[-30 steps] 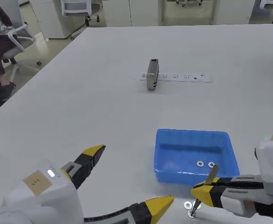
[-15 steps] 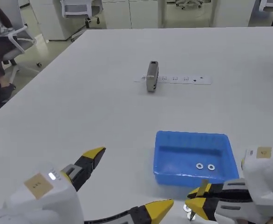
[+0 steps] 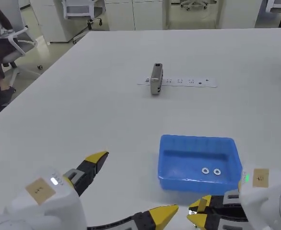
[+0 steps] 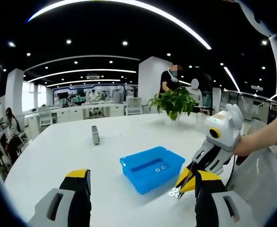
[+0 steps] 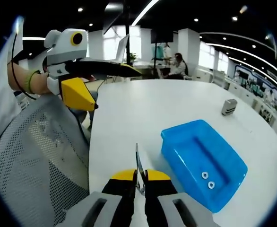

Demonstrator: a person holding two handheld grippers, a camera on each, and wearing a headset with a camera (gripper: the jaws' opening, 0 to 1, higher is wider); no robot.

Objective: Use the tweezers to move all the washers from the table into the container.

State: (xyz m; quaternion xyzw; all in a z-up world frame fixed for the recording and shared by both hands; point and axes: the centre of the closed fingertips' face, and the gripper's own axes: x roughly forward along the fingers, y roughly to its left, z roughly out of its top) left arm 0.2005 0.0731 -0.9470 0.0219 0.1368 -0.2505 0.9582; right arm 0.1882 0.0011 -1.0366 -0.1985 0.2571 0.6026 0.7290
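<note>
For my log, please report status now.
Left hand-held gripper open, idle. Right hand-held gripper shut on tweezers, at table washers. Two washers in container. Path clear.

Your left gripper [image 3: 133,184], at the lower left of the head view, has a white moulded body with a tan square sticker [image 3: 39,188] and a small lit white lamp [image 3: 53,180], and its black fingers [image 3: 85,170] end in yellow wedge tips. Your right gripper [image 3: 195,212], at the lower right, has the same white shell, with a tan label [image 3: 260,177], a green lamp [image 3: 246,178] and black-and-yellow fingers. At the upper left of the right gripper view you wear a green band [image 5: 30,81] at the wrist.
</note>
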